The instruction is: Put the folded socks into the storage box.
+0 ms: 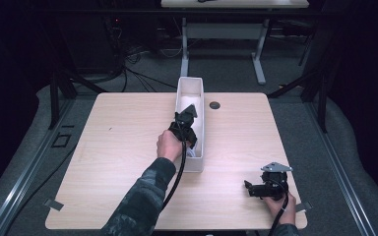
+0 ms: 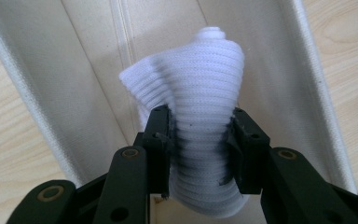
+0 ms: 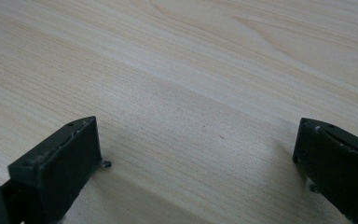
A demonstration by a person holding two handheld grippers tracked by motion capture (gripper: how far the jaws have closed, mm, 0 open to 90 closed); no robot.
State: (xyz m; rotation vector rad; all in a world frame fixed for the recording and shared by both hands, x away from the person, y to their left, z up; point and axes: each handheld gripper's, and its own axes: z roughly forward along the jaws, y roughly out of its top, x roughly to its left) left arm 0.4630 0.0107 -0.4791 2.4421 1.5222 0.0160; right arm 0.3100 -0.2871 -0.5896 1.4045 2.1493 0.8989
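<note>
A long white bin (image 1: 180, 93) lies along the middle of the wooden table (image 1: 118, 147). My left gripper (image 1: 189, 129) reaches down into it, held by a hand in a camouflage sleeve. In the left gripper view its jaws are shut on a white ribbed cloth (image 2: 200, 116), a rolled or folded knit piece, with both pads (image 2: 161, 135) pressing its sides above the bin's floor (image 2: 98, 70). My right gripper (image 1: 254, 189) rests near the table's front right corner. Its jaws (image 3: 196, 163) stand wide apart over bare wood with nothing between them.
A small round dark cap (image 1: 214, 105) sits on the table just right of the bin's far end. The bin's walls (image 2: 314, 93) close in on both sides of the cloth. Beyond the table stand another desk's legs (image 1: 258, 54) and cables on the floor.
</note>
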